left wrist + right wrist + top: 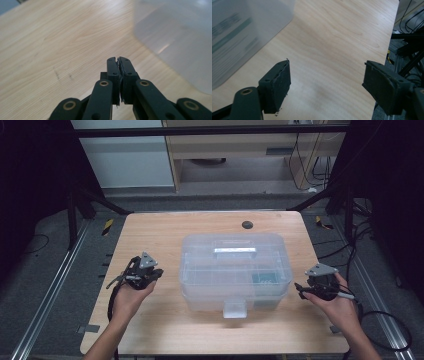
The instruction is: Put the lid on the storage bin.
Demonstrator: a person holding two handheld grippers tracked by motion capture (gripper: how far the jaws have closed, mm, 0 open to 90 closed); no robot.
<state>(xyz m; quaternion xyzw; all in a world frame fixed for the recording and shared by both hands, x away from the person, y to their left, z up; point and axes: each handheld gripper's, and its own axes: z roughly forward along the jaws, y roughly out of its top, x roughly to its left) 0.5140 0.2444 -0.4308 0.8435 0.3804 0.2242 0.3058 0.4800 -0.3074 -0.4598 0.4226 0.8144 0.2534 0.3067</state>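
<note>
You have one clear plastic box (235, 270) at the middle of the table (150, 230), lid shut, and two grippers. Your left gripper (159, 273) hangs just left of the box, clenched on nothing; its own view shows the pads pressed together. Your right gripper (298, 290), right of the box, is released; its own view shows bare wood between the jaws.
</note>
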